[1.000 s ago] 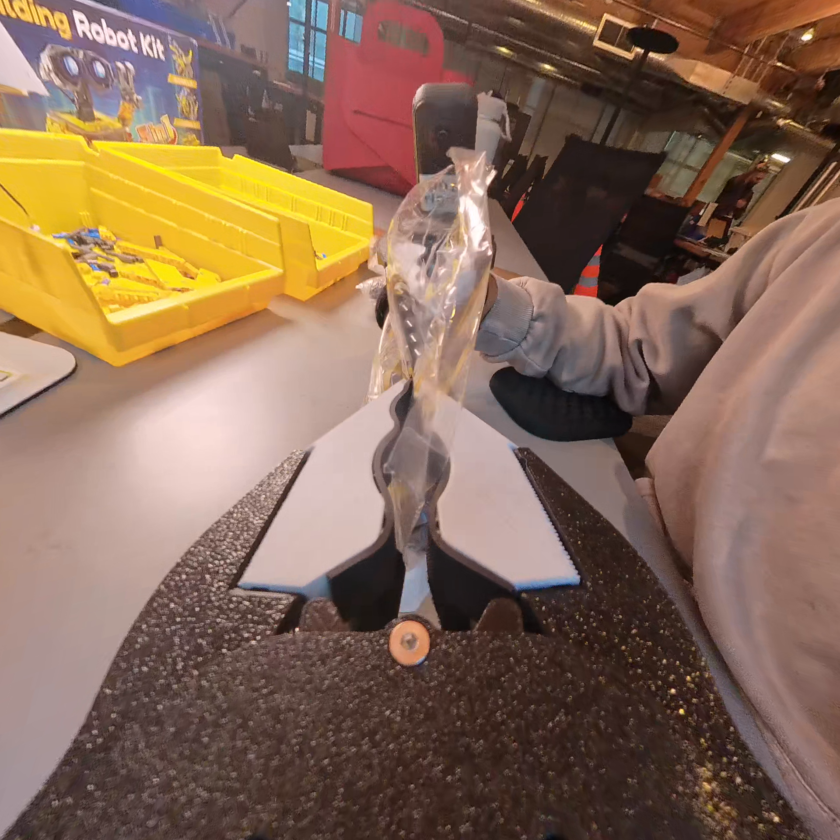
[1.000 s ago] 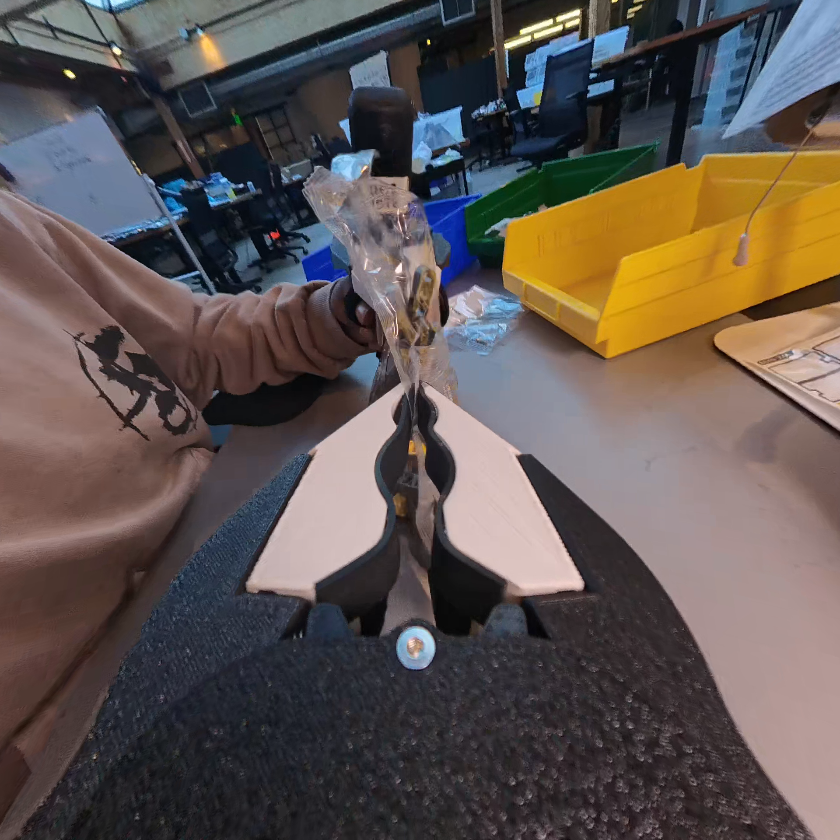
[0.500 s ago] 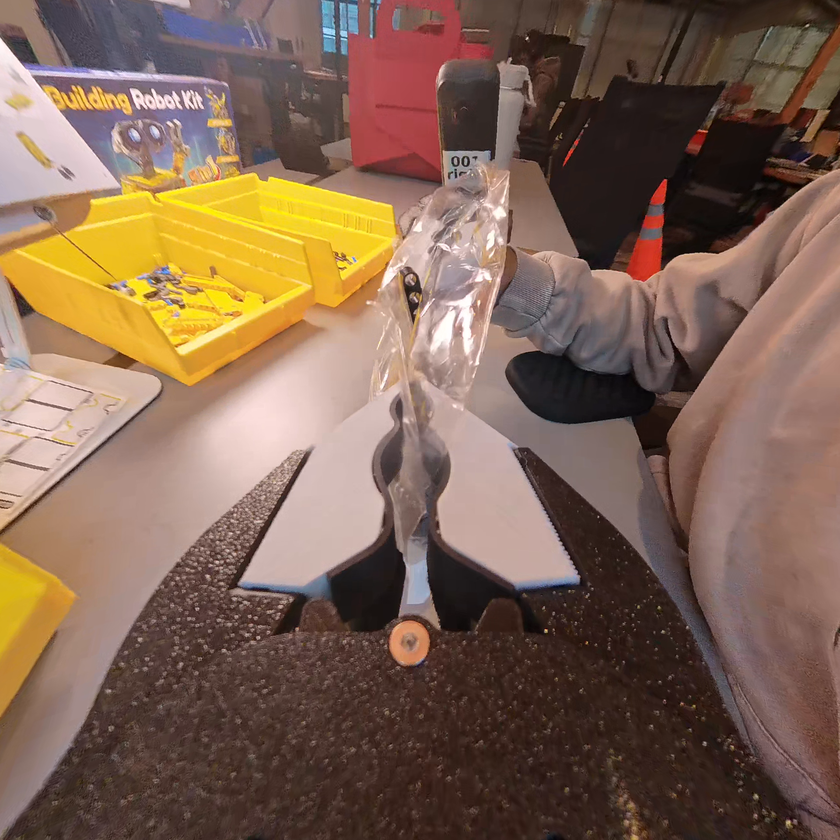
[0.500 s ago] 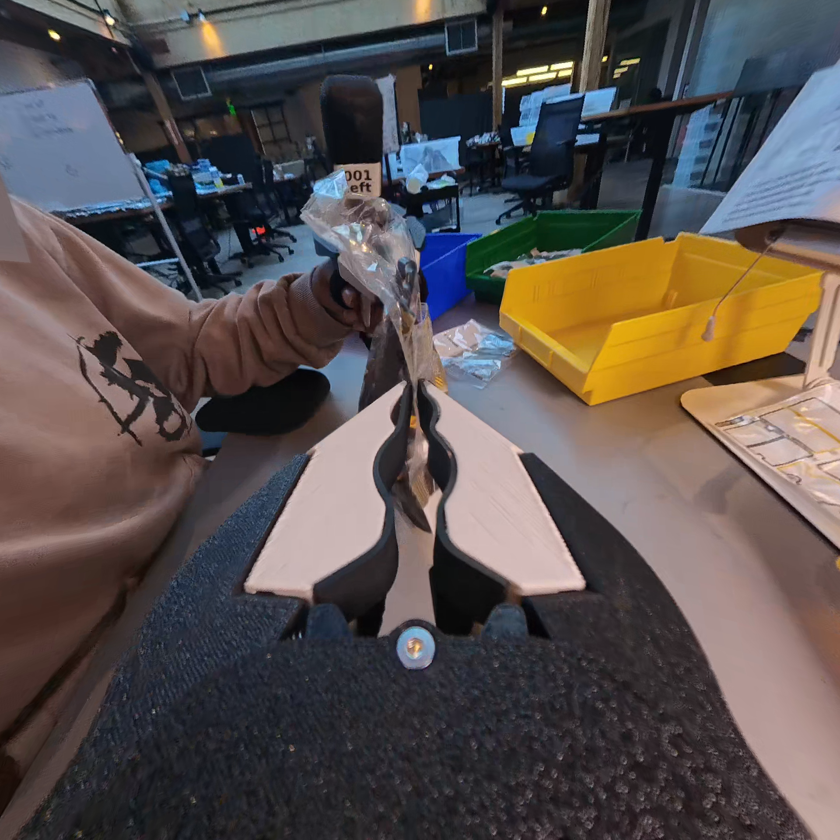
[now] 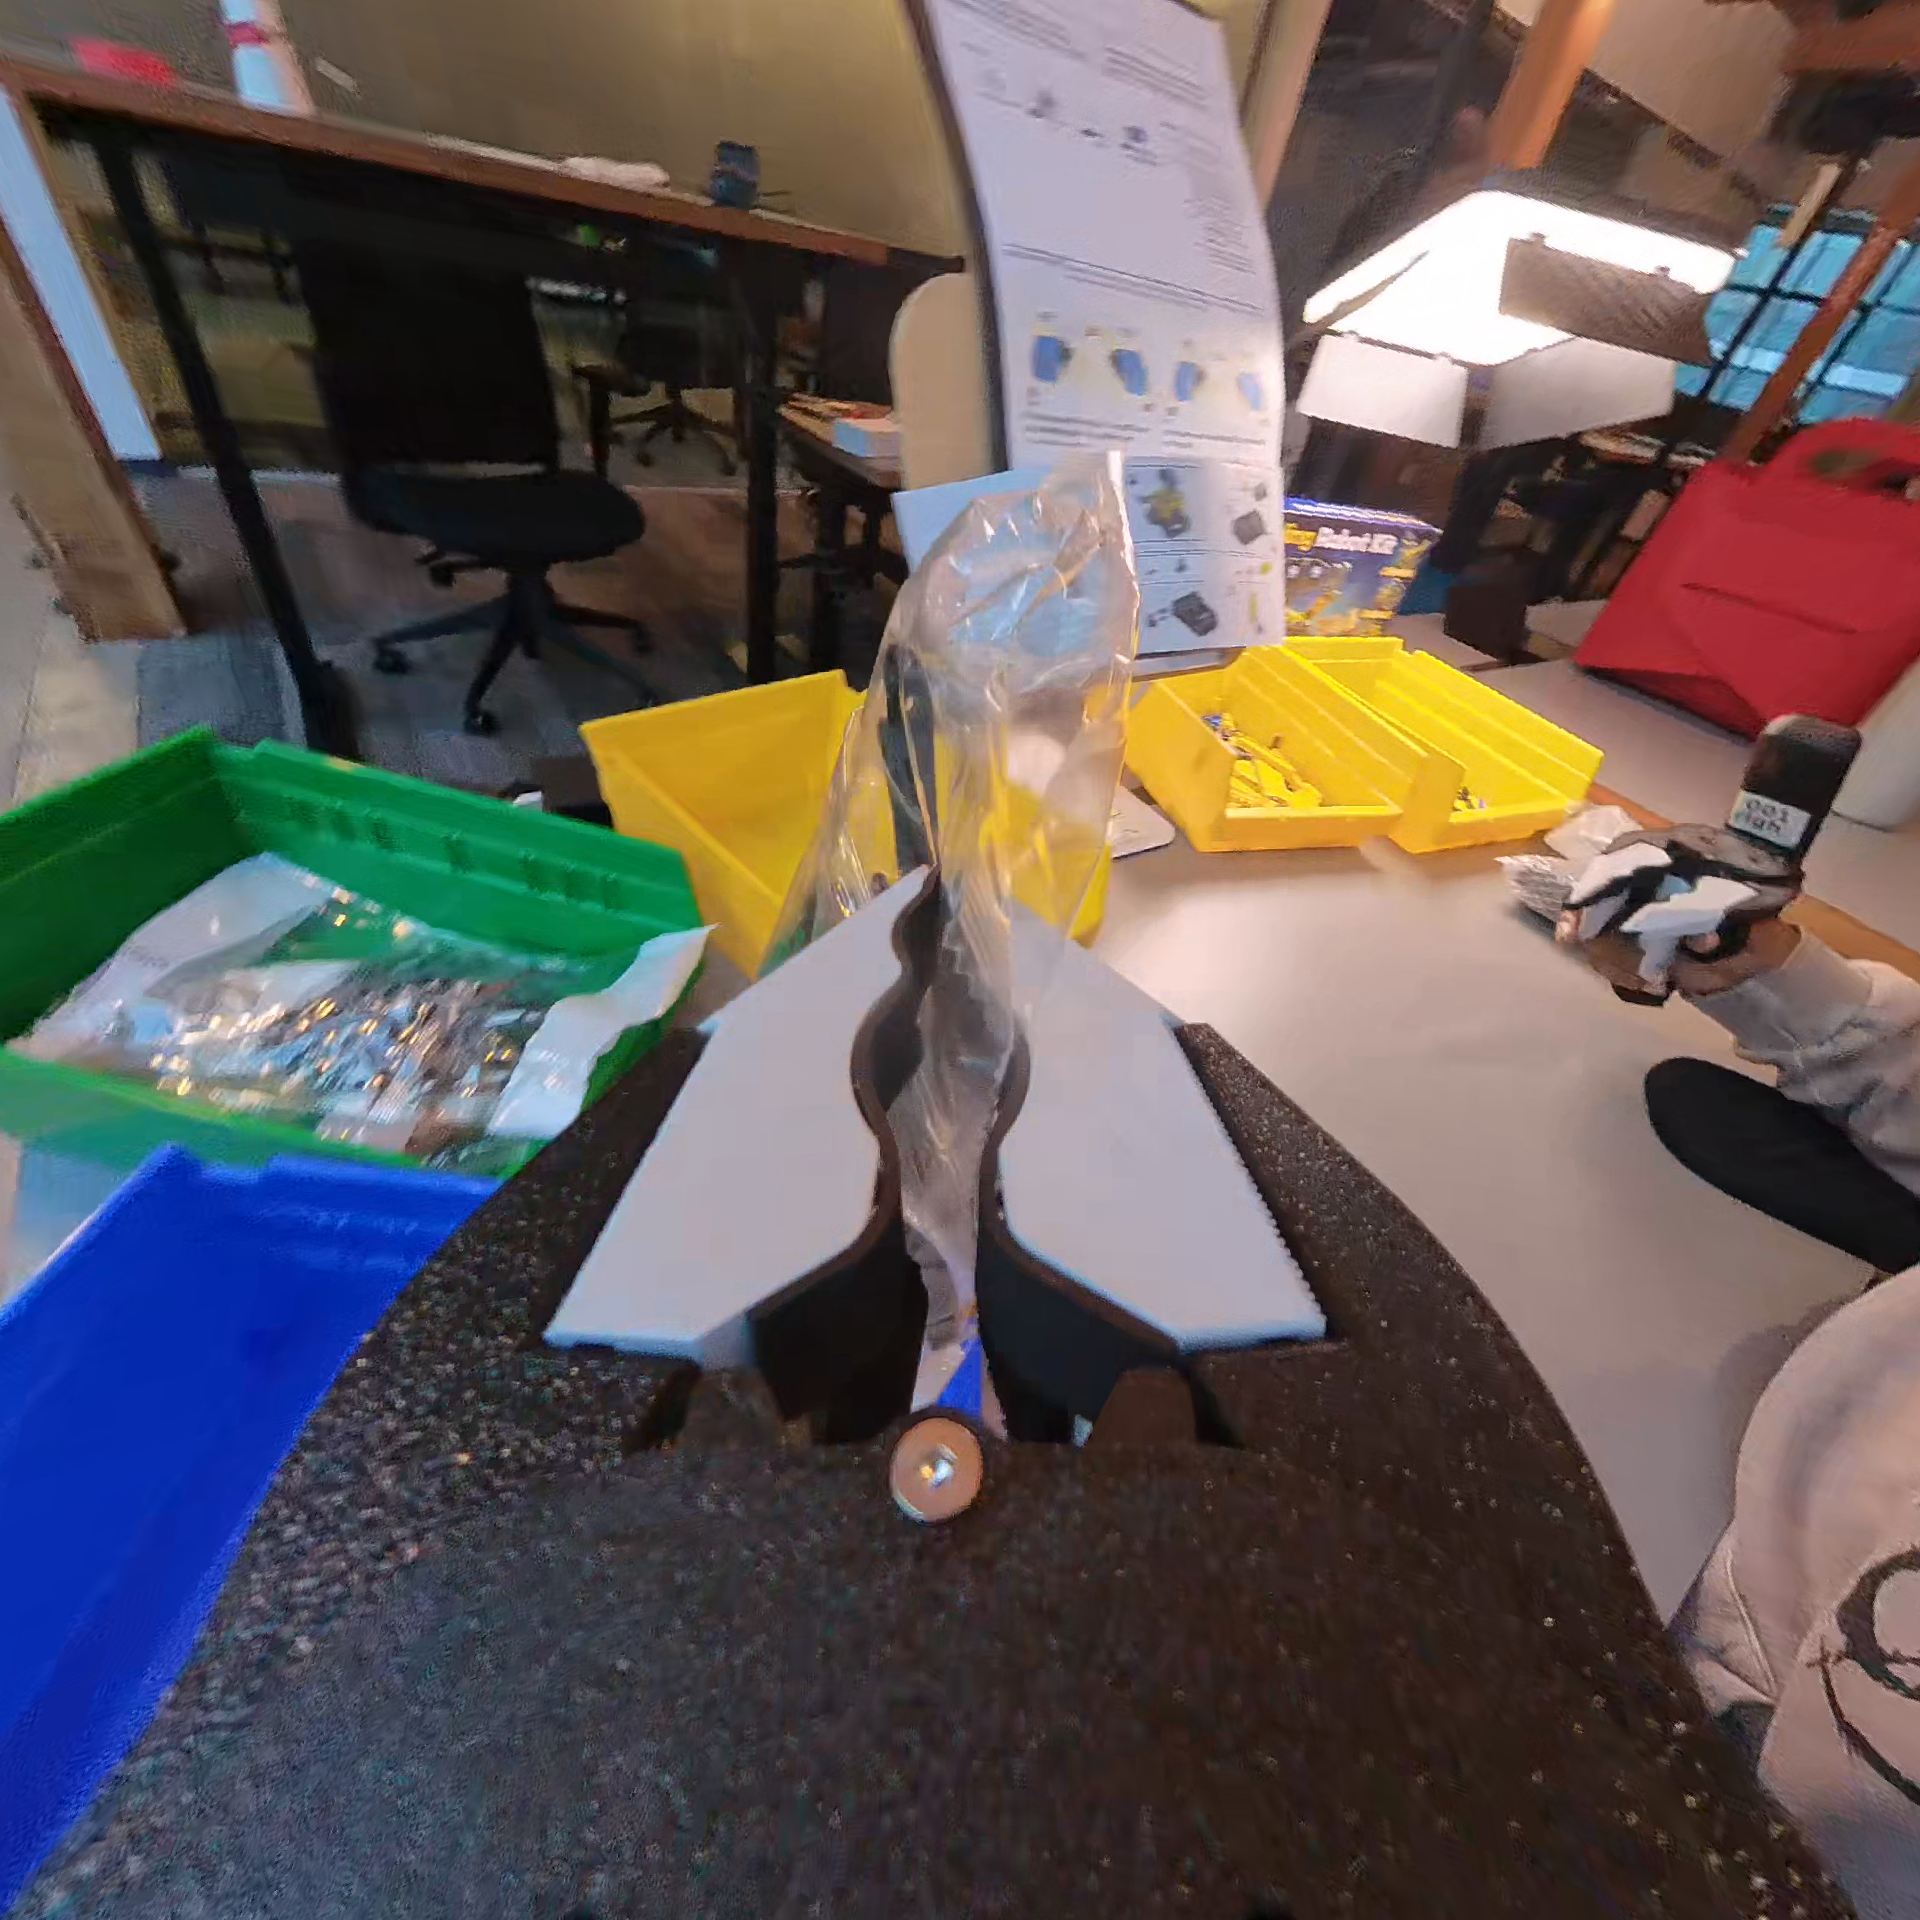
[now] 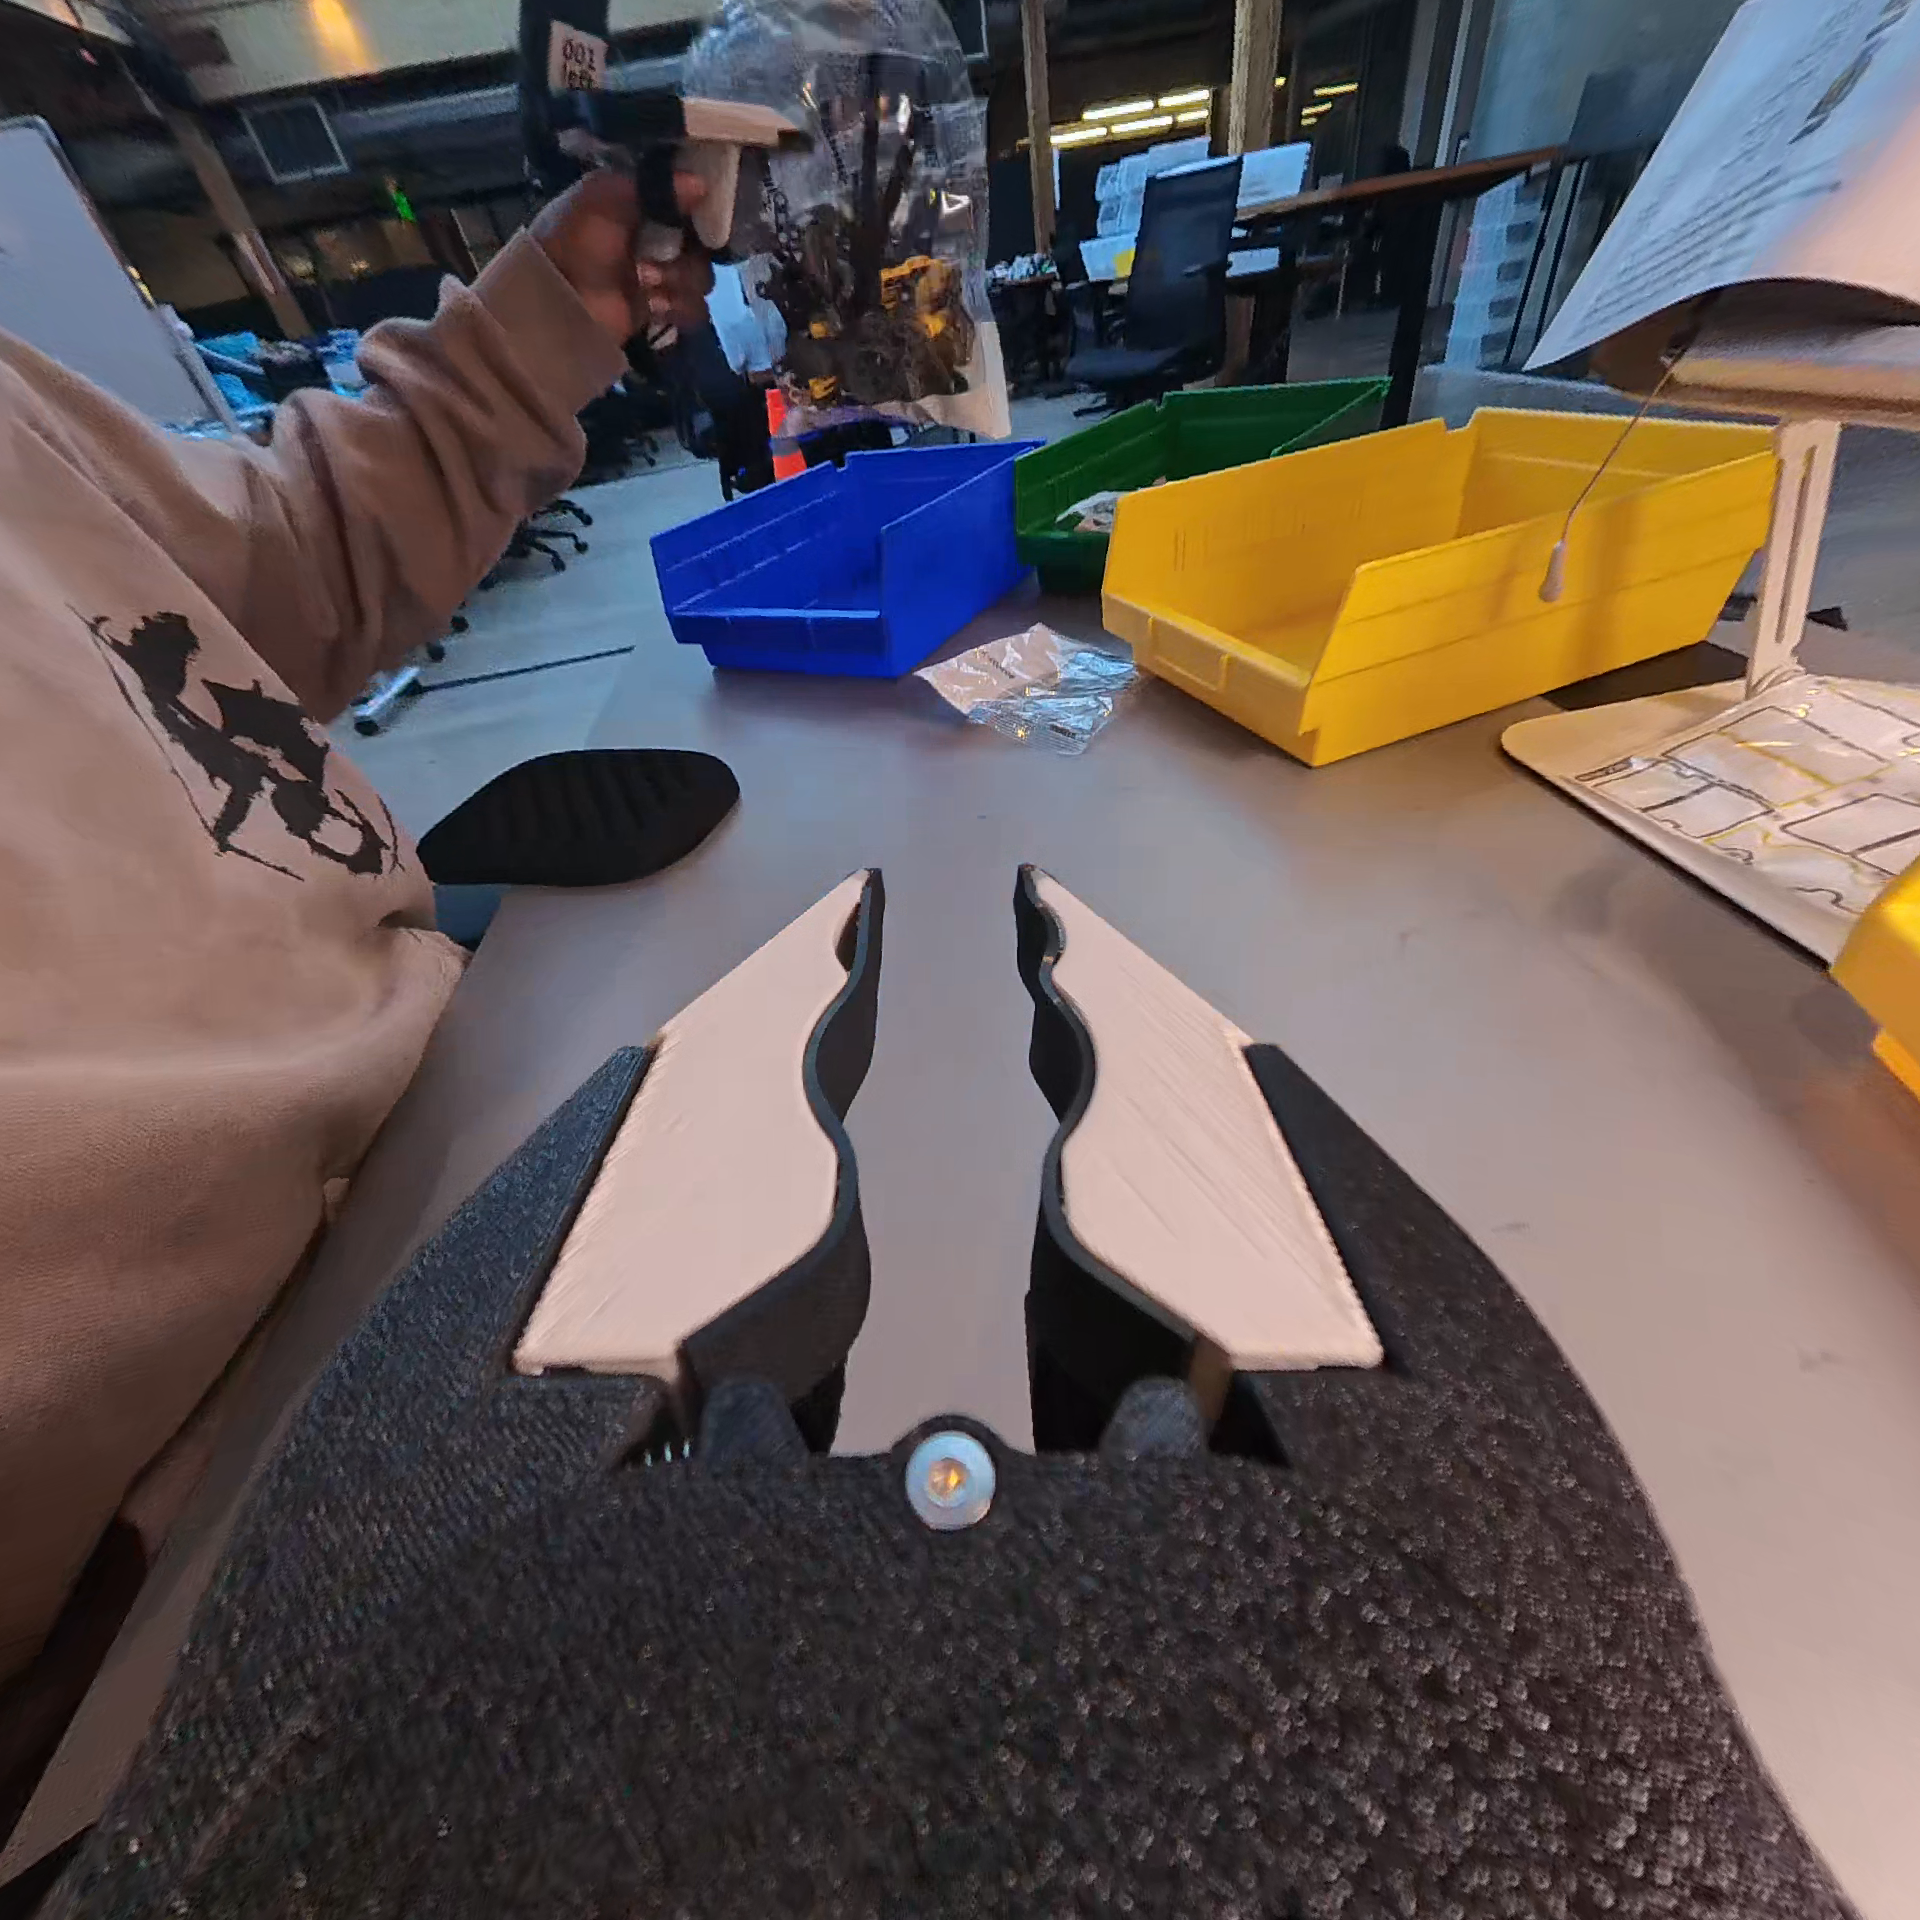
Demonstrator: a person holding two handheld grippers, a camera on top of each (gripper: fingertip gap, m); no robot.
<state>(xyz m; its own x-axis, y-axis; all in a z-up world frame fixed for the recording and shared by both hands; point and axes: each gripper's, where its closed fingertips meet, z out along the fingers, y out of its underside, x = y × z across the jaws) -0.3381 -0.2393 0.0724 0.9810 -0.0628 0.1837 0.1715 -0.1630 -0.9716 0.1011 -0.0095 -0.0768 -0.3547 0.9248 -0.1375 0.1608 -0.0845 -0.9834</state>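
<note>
Spanning a workshop (cluttered): grey table (image 6: 1299, 1039)

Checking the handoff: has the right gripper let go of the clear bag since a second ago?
Yes. The right gripper is open, low over the grey table; the clear bag stays with the left gripper.

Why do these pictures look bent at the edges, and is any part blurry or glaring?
Left wrist view: wide-angle lens bows the table legs and the paper sheet; the background is smeared, the lit panel is washed out, and the clear bag in the left gripper glints. Right wrist view: sharper but dimmer; the open right gripper is crisp, and the yellow bin curves slightly.
</note>
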